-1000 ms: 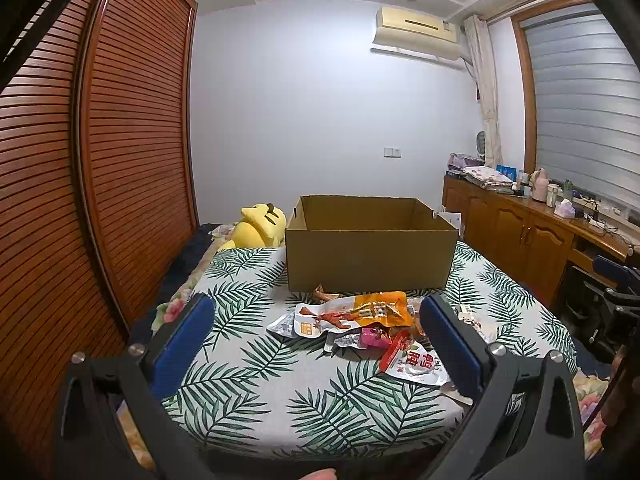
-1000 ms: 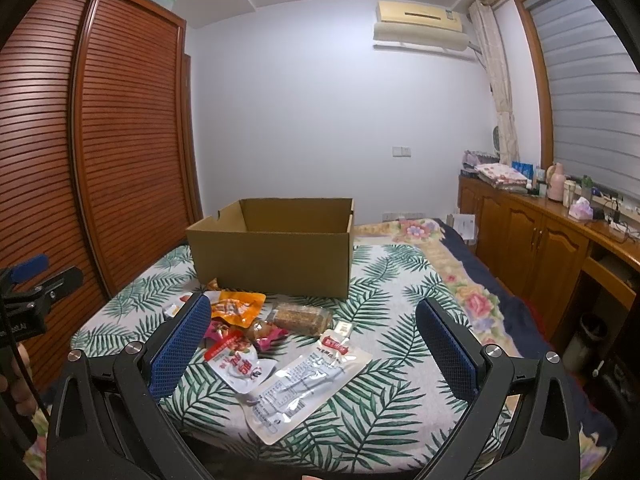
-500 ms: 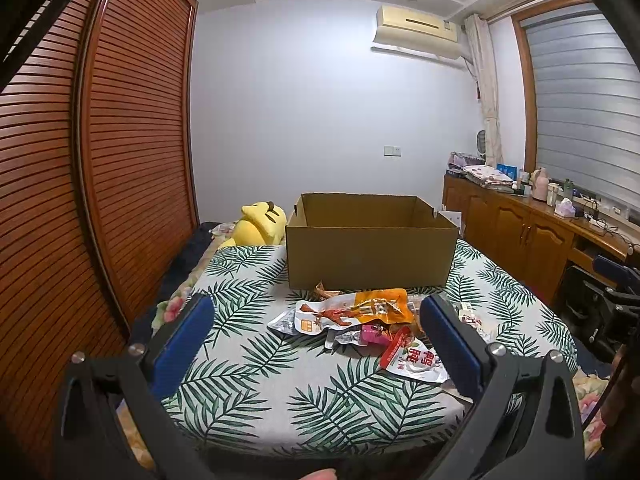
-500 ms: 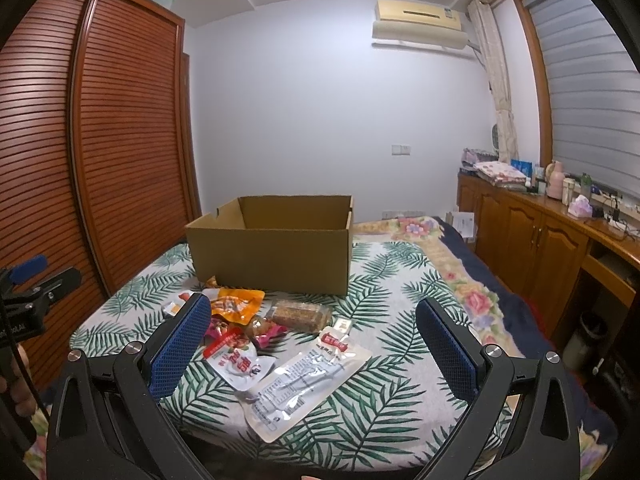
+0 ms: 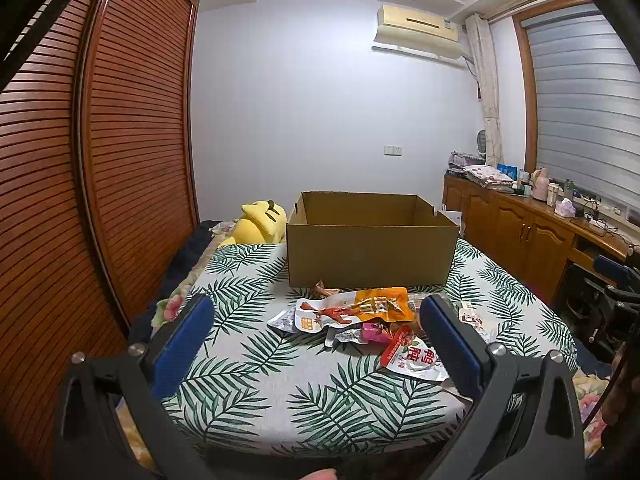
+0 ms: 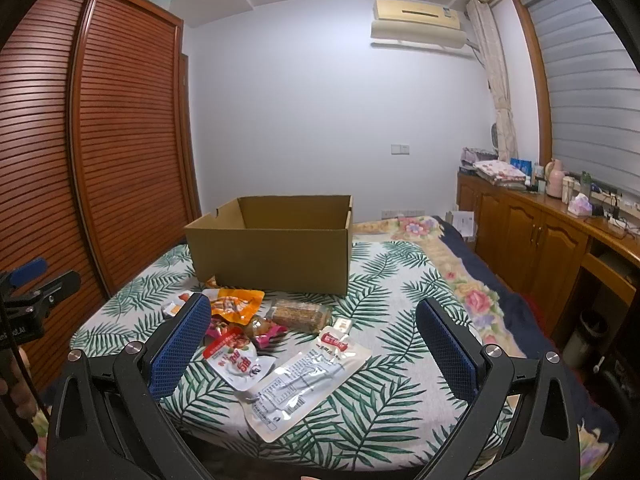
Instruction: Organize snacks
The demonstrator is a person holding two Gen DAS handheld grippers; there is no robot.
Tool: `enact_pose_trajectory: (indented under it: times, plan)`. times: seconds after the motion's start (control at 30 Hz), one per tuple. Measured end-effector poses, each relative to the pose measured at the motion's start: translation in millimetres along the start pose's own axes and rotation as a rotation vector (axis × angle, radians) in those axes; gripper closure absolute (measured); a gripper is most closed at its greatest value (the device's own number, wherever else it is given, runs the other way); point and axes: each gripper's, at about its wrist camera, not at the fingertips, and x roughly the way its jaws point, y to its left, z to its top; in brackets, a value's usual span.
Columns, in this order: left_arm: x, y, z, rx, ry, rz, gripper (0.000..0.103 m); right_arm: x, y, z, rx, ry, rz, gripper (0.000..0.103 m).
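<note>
Both tools hang above the near edge of the bed, fingers spread wide and holding nothing: the left tool (image 5: pixel 316 320) faces the snack pile from the left side, the right tool (image 6: pixel 314 322) from the right. Just beyond the right tool lies a clear vacuum pouch (image 6: pixel 306 378), flat on the leaf-print bedspread (image 6: pixel 400 304), its long axis slanting from near-left to far-right, red label at the far end. Touching its left edge is a white and red packet (image 6: pixel 236 364). Behind these sits a brown bar in clear wrap (image 6: pixel 300 314), lengthwise across the bed, and an orange packet (image 5: pixel 360 306) partly overlapping the others. Just behind the pile stands an open cardboard box (image 5: pixel 370 254), upright, broad side facing the tools.
</note>
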Motion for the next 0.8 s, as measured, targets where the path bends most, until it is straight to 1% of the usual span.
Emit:
enact_pose_trajectory:
  times: [0.43, 0.57, 0.67, 0.8]
  plan:
    - [0, 0, -2, 0.001, 0.002, -0.001, 0.0, 0, 0, 0, 0.0, 0.0, 0.0, 0.0]
    - [4, -2, -4, 0.002, 0.013, -0.005, 0.0, 2, -1, -3, 0.003, 0.011, 0.003, 0.0]
    - [13, -2, -8, 0.003, 0.037, -0.013, 0.0, 11, -2, -9, 0.007, 0.048, 0.013, 0.0]
    - [33, -1, -18, -0.002, 0.085, -0.012, 0.0, 33, -7, -21, 0.021, 0.126, 0.031, 0.0]
